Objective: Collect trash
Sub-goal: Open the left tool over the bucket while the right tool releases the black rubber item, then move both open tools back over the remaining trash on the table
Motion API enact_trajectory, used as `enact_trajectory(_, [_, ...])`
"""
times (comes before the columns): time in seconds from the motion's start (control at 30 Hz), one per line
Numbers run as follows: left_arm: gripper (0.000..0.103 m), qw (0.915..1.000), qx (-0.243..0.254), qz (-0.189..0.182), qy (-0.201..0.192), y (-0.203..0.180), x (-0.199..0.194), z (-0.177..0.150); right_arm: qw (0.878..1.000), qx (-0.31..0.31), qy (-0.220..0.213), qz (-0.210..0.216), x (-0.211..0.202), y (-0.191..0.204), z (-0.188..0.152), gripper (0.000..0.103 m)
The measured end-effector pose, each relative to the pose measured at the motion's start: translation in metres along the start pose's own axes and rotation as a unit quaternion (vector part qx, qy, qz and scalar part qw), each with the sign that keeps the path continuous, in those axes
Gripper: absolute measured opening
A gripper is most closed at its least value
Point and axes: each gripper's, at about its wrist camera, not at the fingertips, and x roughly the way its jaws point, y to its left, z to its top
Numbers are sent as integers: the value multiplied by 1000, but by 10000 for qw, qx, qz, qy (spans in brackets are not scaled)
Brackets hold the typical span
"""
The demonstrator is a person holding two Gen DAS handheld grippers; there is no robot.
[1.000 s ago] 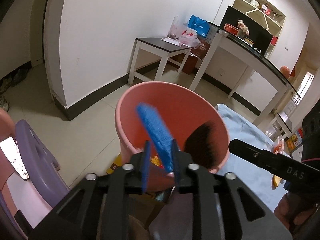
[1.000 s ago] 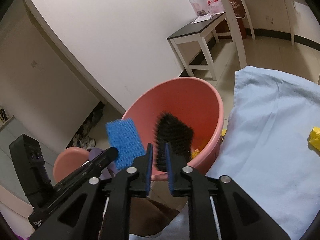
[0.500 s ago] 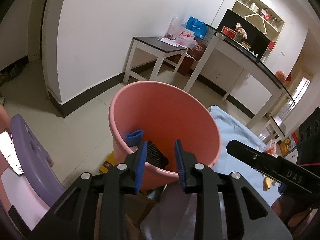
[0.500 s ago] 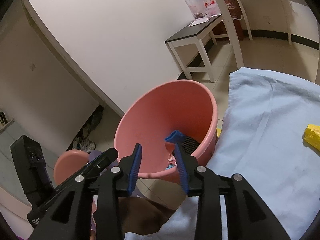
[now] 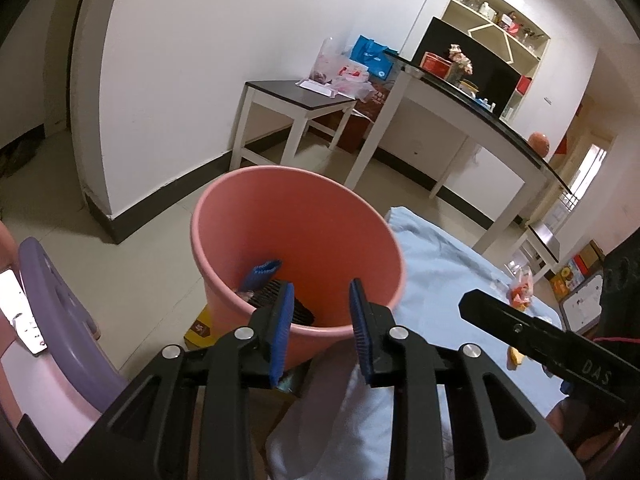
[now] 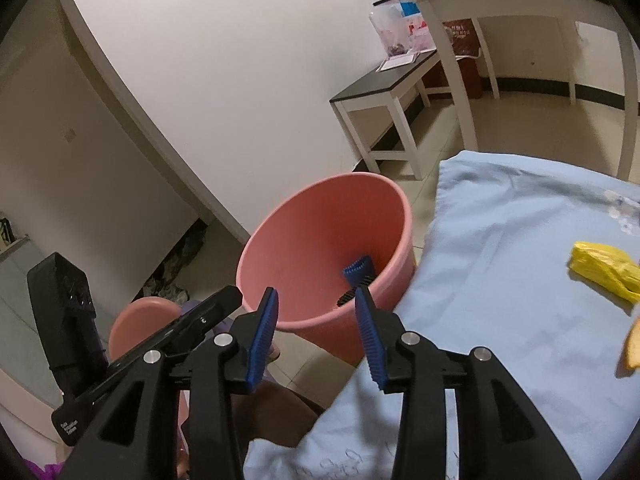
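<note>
Pink bucket (image 5: 296,240), on the floor just left of the bench (image 6: 520,280), holds two brushes (image 5: 262,274). Left hand-held gripper (image 5: 320,332): parted, empty. Right hand-held gripper (image 6: 316,336): opening, empty. Risk: yellow wrapper (image 6: 604,268), far right, slipping from a shallow pinch.

left black two-finger gripper with blue pads (image 5: 320,322): jaws apart, empty | right black two-finger gripper with blue pads (image 6: 316,330): jaws opening, empty

Salmon-pink bucket (image 5: 296,216) with a blue scrubber (image 5: 262,271) and black brush (image 5: 280,300) inside, pale blue cloth (image 6: 520,280), yellow wrapper (image 6: 604,268), purple stool (image 5: 60,312), black-topped white side table (image 5: 300,98).
</note>
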Motion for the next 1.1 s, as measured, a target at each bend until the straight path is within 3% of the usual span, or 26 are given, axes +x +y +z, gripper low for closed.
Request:
enact_trajectory(0.6, [29,9987,432,-266,-46,-53,-30,-21,9951,415,-629,-638,-108,-40,-39,40])
enact_trajectory(1.1, [29,9927,984,-701,29,-102,-47,-72,9809,1013,-1177,-1171,-190,-83,-94,42])
